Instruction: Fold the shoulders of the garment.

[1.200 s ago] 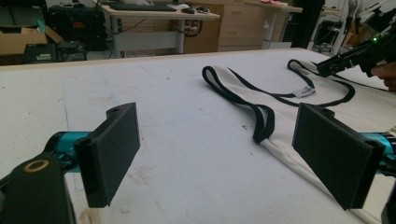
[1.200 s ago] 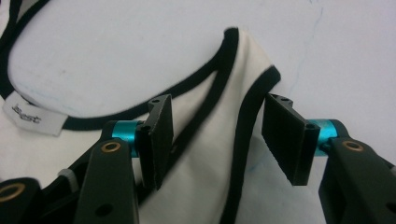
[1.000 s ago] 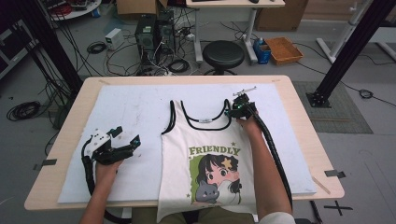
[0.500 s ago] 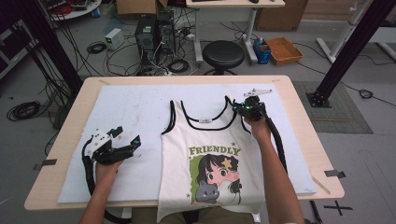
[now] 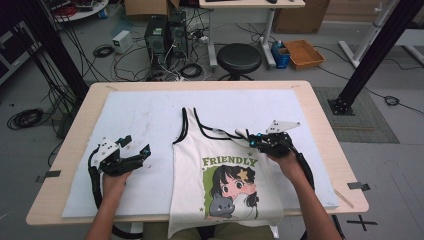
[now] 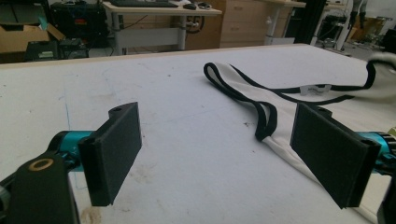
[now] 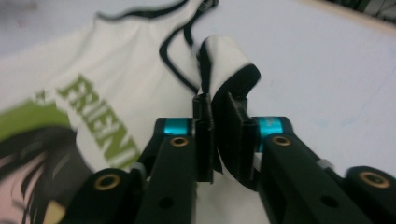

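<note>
A white tank top (image 5: 225, 175) with black trim and a green "FRIENDLY" cartoon print lies flat on the white mat (image 5: 150, 110). My right gripper (image 5: 252, 141) is at the shirt's right shoulder. In the right gripper view, my right gripper (image 7: 218, 135) is shut on the right strap (image 7: 224, 60), which stands up folded from the pads. Its jaws have just been opening a little, with the strap still pinched between them. My left gripper (image 5: 136, 144) rests on the mat to the left of the shirt, jaws wide open and empty. The left strap (image 6: 261, 109) lies just ahead of my left gripper (image 6: 224, 149).
The mat covers most of the wooden table (image 5: 325, 130). Bare mat stretches behind the shirt and on either side of it. The shirt's hem hangs over the near edge. A black stool (image 5: 239, 57) and cables are on the floor beyond the far edge.
My right gripper has moved toward the near edge, drawing the right strap down over the shirt's shoulder. The left gripper has stayed where it was.
</note>
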The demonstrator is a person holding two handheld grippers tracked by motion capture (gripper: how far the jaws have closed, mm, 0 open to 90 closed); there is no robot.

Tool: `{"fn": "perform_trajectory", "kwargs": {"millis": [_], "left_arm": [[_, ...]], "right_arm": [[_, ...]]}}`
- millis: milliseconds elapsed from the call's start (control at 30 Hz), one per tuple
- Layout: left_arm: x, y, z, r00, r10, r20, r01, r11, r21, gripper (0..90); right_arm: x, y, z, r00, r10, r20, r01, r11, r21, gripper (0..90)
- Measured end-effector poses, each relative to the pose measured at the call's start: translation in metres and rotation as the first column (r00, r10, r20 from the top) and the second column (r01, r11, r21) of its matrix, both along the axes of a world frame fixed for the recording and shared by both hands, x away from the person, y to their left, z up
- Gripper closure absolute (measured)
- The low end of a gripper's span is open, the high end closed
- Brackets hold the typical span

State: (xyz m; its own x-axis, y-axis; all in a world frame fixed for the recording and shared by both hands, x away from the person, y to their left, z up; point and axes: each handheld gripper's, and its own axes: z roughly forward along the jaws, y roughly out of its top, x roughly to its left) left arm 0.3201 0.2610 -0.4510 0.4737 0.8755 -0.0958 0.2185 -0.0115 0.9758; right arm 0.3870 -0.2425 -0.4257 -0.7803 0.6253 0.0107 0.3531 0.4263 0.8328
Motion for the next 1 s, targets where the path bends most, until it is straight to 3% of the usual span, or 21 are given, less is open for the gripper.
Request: {"fn": "perform_trajectory", "kwargs": {"millis": [33, 67, 100, 133, 167, 200, 333, 400, 467, 500, 533, 567, 600, 667, 700, 733, 800, 967, 1000], "left_arm": [[0.0, 0.0, 0.0, 1.0, 0.002, 0.0, -0.002, 1.0, -0.003, 16.5], [0.0, 0.0, 0.0, 1.0, 0.006, -0.004, -0.006, 0.9999, -0.009, 16.5], [0.0, 0.0, 0.0, 1.0, 0.006, -0.004, -0.006, 0.9999, -0.009, 16.5], [0.001, 0.0, 0.0, 1.0, 0.008, -0.006, -0.008, 0.9999, -0.01, 16.5], [0.001, 0.0, 0.0, 0.9999, 0.008, -0.008, -0.008, 0.9999, -0.01, 16.5], [0.001, 0.0, 0.0, 0.9999, 0.009, -0.011, -0.009, 0.9999, -0.008, 16.5], [0.001, 0.0, 0.0, 0.9999, 0.012, -0.01, -0.012, 0.9999, -0.011, 16.7], [0.001, 0.0, 0.0, 0.9999, 0.007, -0.01, -0.008, 1.0, -0.003, 16.6], [0.001, 0.0, 0.0, 0.9999, 0.007, -0.011, -0.007, 1.0, -0.003, 16.7], [0.001, 0.0, 0.0, 0.9999, 0.007, -0.011, -0.007, 1.0, -0.002, 16.7], [0.001, 0.0, 0.0, 0.9999, 0.006, -0.011, -0.006, 1.0, 0.001, 16.7], [0.001, 0.0, 0.0, 0.9999, 0.006, -0.011, -0.006, 1.0, 0.001, 16.7], [0.001, 0.0, 0.0, 0.9999, 0.005, -0.011, -0.005, 1.0, 0.001, 16.7], [0.001, -0.001, 0.0, 0.9999, 0.004, -0.013, -0.004, 1.0, 0.001, 16.7], [0.001, -0.001, 0.0, 0.9999, 0.005, -0.011, -0.005, 1.0, -0.001, 16.8], [0.001, -0.001, 0.0, 0.9999, 0.005, -0.01, -0.005, 1.0, 0.0, 16.8], [0.001, -0.001, 0.0, 1.0, 0.003, -0.008, -0.003, 1.0, 0.007, 16.8], [0.001, -0.001, 0.0, 1.0, 0.003, -0.009, -0.003, 0.9999, 0.01, 16.8], [0.001, -0.001, 0.0, 0.9999, 0.006, -0.01, -0.006, 1.0, 0.007, 16.8]], "right_arm": [[0.0, 0.0, 0.0, 1.0, 0.0, 0.0, 0.0, 1.0, 0.0, 65.1], [-0.002, -0.005, -0.001, 0.9989, -0.011, -0.046, 0.013, 0.9993, 0.036, 52.2], [-0.002, -0.005, -0.001, 0.9989, -0.011, -0.046, 0.013, 0.9993, 0.036, 52.2], [-0.005, -0.011, 0.006, 0.9995, -0.017, -0.026, 0.02, 0.9966, 0.081, 47.7], [-0.005, -0.011, 0.006, 0.9995, -0.017, -0.026, 0.02, 0.9966, 0.081, 47.7], [-0.007, -0.015, 0.014, 0.9997, -0.024, 0.005, 0.023, 0.9903, 0.137, 45.9], [-0.009, -0.01, 0.018, 0.9995, 0.025, 0.019, -0.028, 0.9895, 0.142, 45.9], [-0.011, 0.001, 0.011, 0.9957, 0.092, -0.01, -0.09, 0.9907, 0.102, 46.5], [-0.017, 0.023, 0.0, 0.9844, 0.176, -0.012, -0.176, 0.9844, -0.008, 51.8], [-0.017, 0.023, 0.0, 0.9844, 0.176, -0.012, -0.176, 0.9844, -0.008, 51.8], [-0.021, 0.035, -0.005, 0.9785, 0.206, -0.015, -0.206, 0.9767, -0.059, 56.2], [-0.021, 0.035, -0.005, 0.9785, 0.206, -0.015, -0.206, 0.9767, -0.059, 56.2], [-0.023, 0.047, -0.012, 0.9771, 0.213, -0.005, -0.211, 0.968, -0.136, 59.6], [-0.023, 0.051, -0.015, 0.9778, 0.209, -0.007, -0.208, 0.9646, -0.162, 61.1], [-0.022, 0.058, -0.021, 0.9775, 0.209, 0.027, -0.196, 0.9484, -0.249, 69.0], [-0.022, 0.058, -0.021, 0.9775, 0.209, 0.027, -0.196, 0.9484, -0.249, 69.0], [-0.019, 0.054, -0.016, 0.9795, 0.196, 0.045, -0.178, 0.9491, -0.26, 84.2], [-0.022, 0.02, 0.0, 0.9852, 0.161, 0.061, -0.152, 0.9797, -0.131, 84.9], [-0.022, 0.02, 0.0, 0.9852, 0.161, 0.061, -0.152, 0.9797, -0.131, 84.9]]}}
